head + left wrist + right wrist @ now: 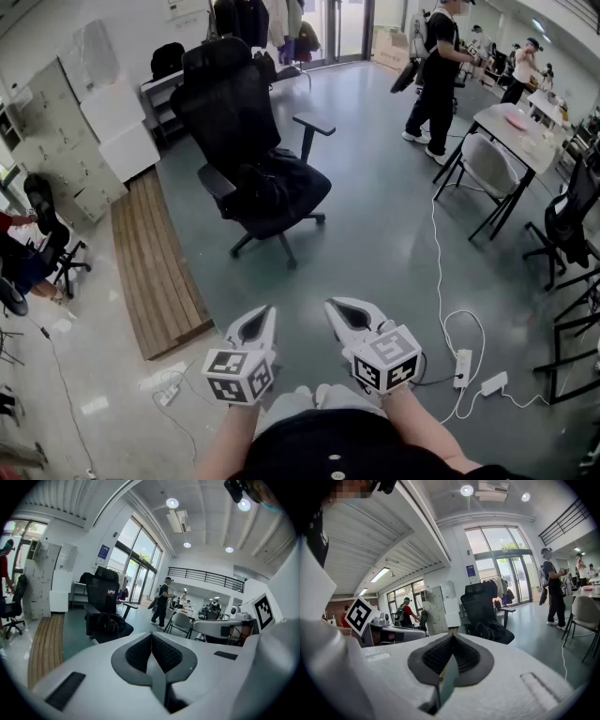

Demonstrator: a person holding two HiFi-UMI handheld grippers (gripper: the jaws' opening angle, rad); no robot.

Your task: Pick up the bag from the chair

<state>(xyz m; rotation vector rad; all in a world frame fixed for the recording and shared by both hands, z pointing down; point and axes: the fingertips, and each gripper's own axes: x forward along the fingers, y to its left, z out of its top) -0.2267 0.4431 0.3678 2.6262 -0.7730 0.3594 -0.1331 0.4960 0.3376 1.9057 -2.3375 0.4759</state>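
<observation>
A black bag lies slumped on the seat of a black high-backed office chair in the middle of the grey floor. Both grippers are held low and close to my body, well short of the chair. My left gripper and right gripper point toward it, each shut with nothing between the pads. In the left gripper view the chair and bag stand beyond the shut left gripper. The right gripper view shows the bag on the chair past the shut right gripper.
A wooden platform lies left of the chair, with white cabinets behind it. A person stands at the back right near a table with a grey chair. A power strip and cables lie on the floor at the right.
</observation>
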